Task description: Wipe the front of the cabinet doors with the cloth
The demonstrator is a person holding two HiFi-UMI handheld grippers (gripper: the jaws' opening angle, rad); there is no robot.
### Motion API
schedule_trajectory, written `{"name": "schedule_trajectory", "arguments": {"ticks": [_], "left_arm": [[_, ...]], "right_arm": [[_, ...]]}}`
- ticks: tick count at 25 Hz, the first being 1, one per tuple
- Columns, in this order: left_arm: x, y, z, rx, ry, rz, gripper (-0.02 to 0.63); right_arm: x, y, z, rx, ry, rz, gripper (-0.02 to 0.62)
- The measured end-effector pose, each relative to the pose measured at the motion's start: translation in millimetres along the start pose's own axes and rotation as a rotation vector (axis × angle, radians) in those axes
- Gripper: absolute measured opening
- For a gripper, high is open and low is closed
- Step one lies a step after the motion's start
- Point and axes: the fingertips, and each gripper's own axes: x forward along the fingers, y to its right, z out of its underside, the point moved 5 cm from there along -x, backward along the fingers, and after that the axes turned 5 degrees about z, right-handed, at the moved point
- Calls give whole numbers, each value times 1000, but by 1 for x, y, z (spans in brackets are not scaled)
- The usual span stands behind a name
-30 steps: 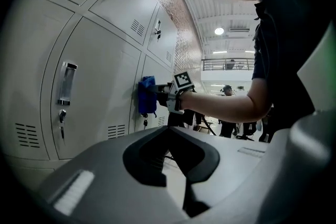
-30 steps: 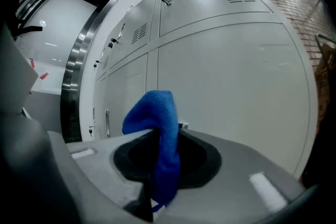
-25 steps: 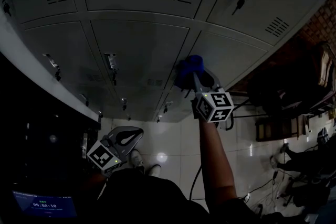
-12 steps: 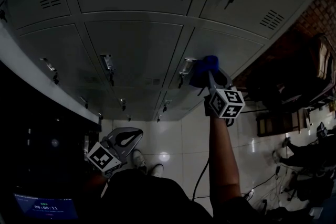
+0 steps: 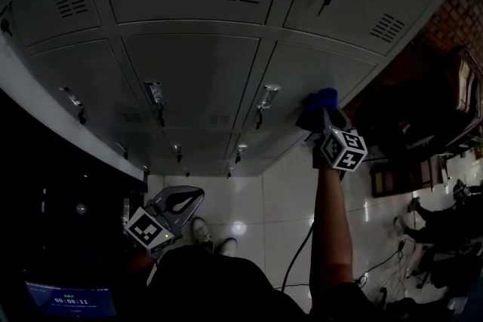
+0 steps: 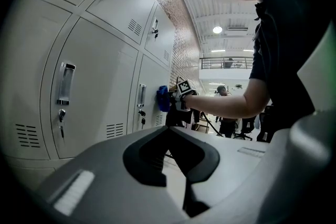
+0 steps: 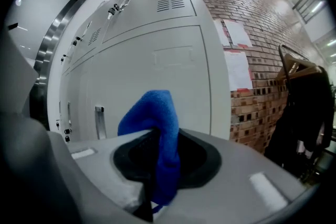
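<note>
**Two grippers, one cloth, grey locker front**

Left gripper (image 5: 181,200): held low by the person's body, jaws closed together, nothing in them. Right gripper (image 5: 323,115): out at arm's length, jaws clamped on the blue cloth (image 5: 320,99), whose lower fold disappears between them. Cloth lies up at the cabinet doors (image 5: 196,72), right of one handle (image 5: 266,96) (actual contact hard to judge; the head view is dim). Upper doors are cut off at the frame edge.
</note>
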Motion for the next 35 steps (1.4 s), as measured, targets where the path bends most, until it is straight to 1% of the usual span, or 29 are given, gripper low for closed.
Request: {"name": "schedule_trajectory", "arguments": {"ticks": [8,12,15,17,19,24,30,33,35], "left_arm": [[4,5,3,-11,-11,2,0],[8,7,0,5,-9,9,0],[7,10,0,0,-9,2,0],[7,10,-4,-4,1,-4,0],[7,10,-7,4,7,-5,0],[8,11,-12,22,25,-3,0],[4,11,-18,40,48,-15,0],[0,14,-25,49,58,-22,0],[-4,13,-24,53,62,-33,0]], "right_arm": [[-3,50,13,20,-28,101,71],[-5,62,23,30,-46,136,71],[-12,62,25,39,-49,146,71],[-18,51,21,46,-30,126,71],[-25,33,21,52,-9,87,71],[-37,-27,30,15,27,-29,71],[-22,-110,58,-42,3,-182,71],[-15,-136,66,-63,-20,-229,71],[-8,-146,70,-76,-29,-248,71]]}}
